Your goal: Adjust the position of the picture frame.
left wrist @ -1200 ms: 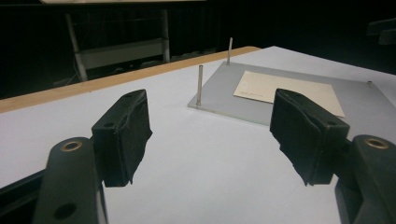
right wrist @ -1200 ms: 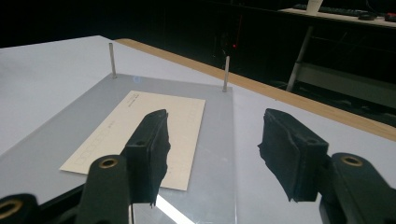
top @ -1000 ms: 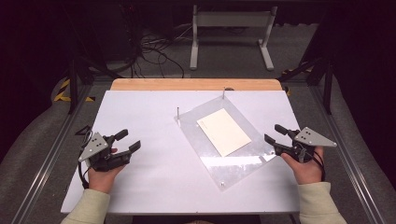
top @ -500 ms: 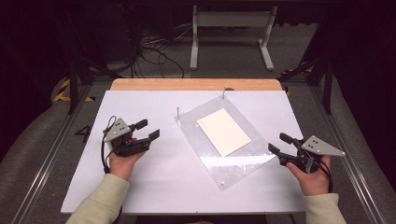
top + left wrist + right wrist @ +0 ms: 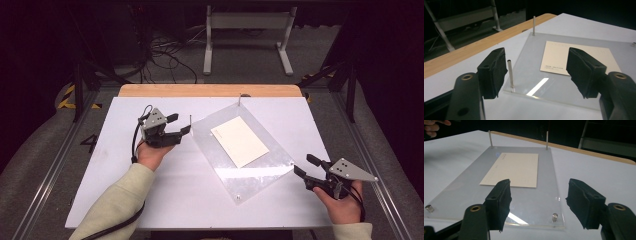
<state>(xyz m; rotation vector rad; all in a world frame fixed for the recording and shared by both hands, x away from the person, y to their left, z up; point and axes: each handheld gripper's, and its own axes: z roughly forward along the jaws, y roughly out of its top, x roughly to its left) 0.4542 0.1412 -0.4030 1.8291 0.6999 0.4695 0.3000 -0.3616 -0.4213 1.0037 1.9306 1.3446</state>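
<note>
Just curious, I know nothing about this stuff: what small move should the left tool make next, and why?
Probably ease the left gripper forward, since its open fingers stand just short of the thin metal pin at the near corner of the clear acrylic plate, touching nothing.

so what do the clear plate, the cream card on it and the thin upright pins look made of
Clear rectangular plate: probably acrylic, glossy; the table shows through and a light glints on it. Cream rectangular card: matte paper or thin cardstock, lying flat, faint print. Thin upright pins: likely metal, silvery sheen.
</note>
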